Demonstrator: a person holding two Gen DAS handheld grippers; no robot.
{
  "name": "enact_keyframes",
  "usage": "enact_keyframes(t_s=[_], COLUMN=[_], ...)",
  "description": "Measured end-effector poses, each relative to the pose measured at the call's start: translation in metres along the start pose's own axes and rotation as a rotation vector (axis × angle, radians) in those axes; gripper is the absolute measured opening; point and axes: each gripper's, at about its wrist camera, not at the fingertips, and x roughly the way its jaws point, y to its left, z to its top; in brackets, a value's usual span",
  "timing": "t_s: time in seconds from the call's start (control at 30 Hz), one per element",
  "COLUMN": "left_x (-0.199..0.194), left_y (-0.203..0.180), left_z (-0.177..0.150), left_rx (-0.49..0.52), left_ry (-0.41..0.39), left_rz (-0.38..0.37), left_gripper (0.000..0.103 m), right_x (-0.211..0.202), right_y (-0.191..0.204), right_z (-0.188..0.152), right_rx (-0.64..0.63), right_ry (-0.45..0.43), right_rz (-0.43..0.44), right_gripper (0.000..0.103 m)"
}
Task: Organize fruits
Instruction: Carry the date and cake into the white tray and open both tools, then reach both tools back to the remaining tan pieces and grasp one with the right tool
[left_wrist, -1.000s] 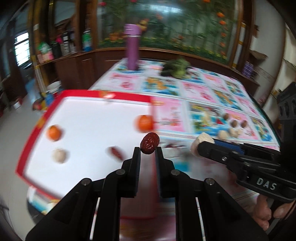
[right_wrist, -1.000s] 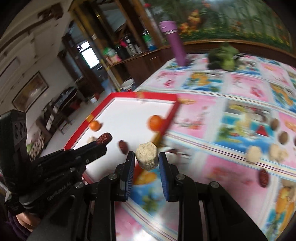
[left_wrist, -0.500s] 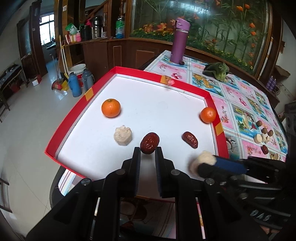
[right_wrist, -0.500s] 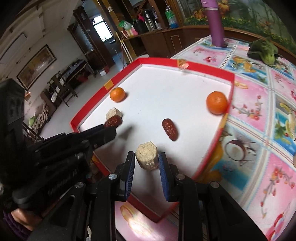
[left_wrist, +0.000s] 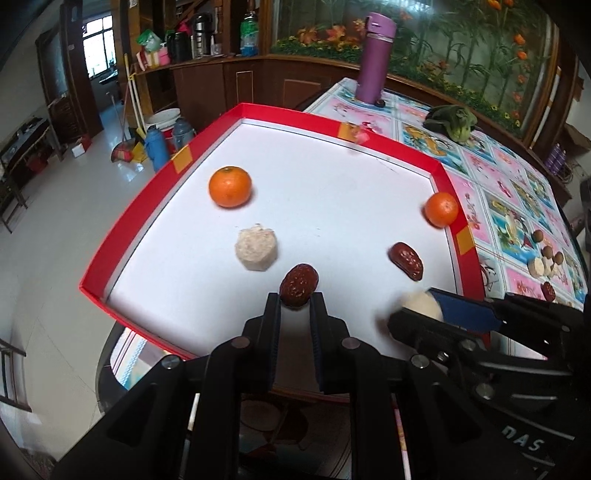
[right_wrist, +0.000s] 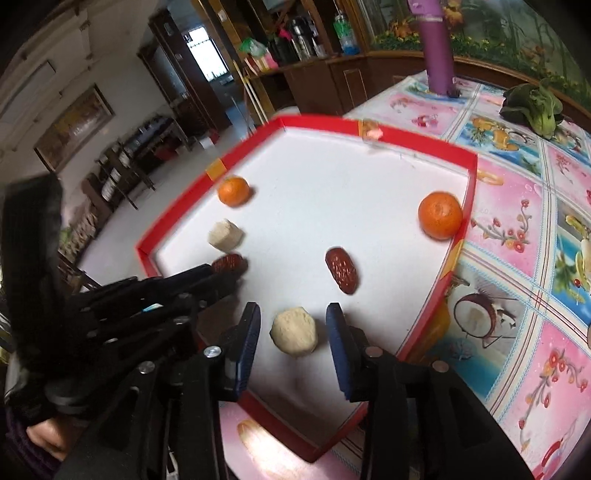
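A red-rimmed tray (left_wrist: 147, 206) with a white floor holds two oranges (left_wrist: 230, 186) (left_wrist: 441, 209), a pale round cake (left_wrist: 256, 249) and a red date (left_wrist: 406, 260). My left gripper (left_wrist: 295, 297) hangs low over the tray's near part. Its jaws are just opening, with a second red date (left_wrist: 298, 285) still pinched at the tips. My right gripper (right_wrist: 293, 311) is to its right. Its jaws are opening, and another pale cake (right_wrist: 293, 332) sits on the tray floor between them with a gap on each side.
A purple bottle (left_wrist: 373, 59) and a green vegetable (left_wrist: 452, 120) stand at the far end of the patterned tablecloth (right_wrist: 517, 229). Several small fruits (left_wrist: 546, 258) lie on the cloth right of the tray. Beyond the tray's left rim the floor drops away.
Both grippers have come from the tablecloth side to low over the tray. The right jaws have spread and let the pale cake go. The left still has its date.
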Motion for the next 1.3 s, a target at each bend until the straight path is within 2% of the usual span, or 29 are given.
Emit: enact_keyframes(t_s=[0.03, 0.1, 0.17, 0.33, 0.53, 0.6, 0.7, 0.8, 0.9, 1.0, 1.03, 1.07, 1.17, 1.3], left_x=[-0.001, -0.004, -0.01, -0.025, -0.034, -0.037, -0.04, -0.039, -0.034, -0.029, -0.028, -0.027, -0.026, -0.02], left_y=[0.002, 0.002, 0.0, -0.02, -0.054, -0.07, -0.097, -0.131, -0.167, -0.195, -0.203, -0.211, -0.225, -0.236], left_z=[0.001, 0.002, 0.003, 0.007, 0.006, 0.004, 0.001, -0.003, -0.007, -0.01, -0.011, -0.011, -0.011, -0.01], left_rx=[-0.007, -0.013, -0.012, 0.035, 0.107, 0.135, 0.184, 0.25, 0.315, 0.354, 0.361, 0.369, 0.381, 0.377], left_ry=[-0.001, -0.014, -0.037, -0.086, -0.093, -0.09, -0.083, -0.066, -0.036, 0.001, 0.012, 0.023, 0.039, 0.077], left_rz=[0.002, 0.018, 0.029, 0.017, -0.043, -0.073, -0.117, -0.164, -0.207, -0.232, -0.243, -0.257, -0.261, -0.275], left_gripper=[0.024, 0.052, 0.064, 0.065, 0.068, 0.072, 0.073, 0.073, 0.073, 0.074, 0.074, 0.074, 0.074, 0.074], right_x=[-0.005, -0.02, -0.036, -0.069, -0.12, -0.142, -0.169, -0.188, -0.195, -0.192, -0.189, -0.186, -0.174, -0.173], right_y=[-0.002, -0.007, -0.017, -0.049, -0.098, -0.115, -0.135, -0.16, -0.19, -0.207, -0.209, -0.21, -0.212, -0.217], right_z=[0.0, -0.002, -0.005, -0.018, -0.052, -0.068, -0.09, -0.106, -0.111, -0.11, -0.108, -0.106, -0.102, -0.106], right_rx=[0.001, 0.003, 0.017, 0.071, 0.168, 0.2, 0.213, 0.259, 0.348, 0.385, 0.381, 0.377, 0.351, 0.348], right_ry=[-0.014, -0.055, -0.083, -0.121, -0.171, -0.188, -0.199, -0.213, -0.201, -0.177, -0.171, -0.165, -0.129, -0.161], right_rz=[0.002, -0.005, -0.029, -0.073, -0.177, -0.234, -0.361, -0.448, -0.484, -0.451, -0.448, -0.452, -0.452, -0.434], right_gripper=[0.043, 0.046, 0.046, 0.046, 0.046, 0.046, 0.046, 0.046, 0.046, 0.046, 0.042, 0.03, 0.013, 0.011])
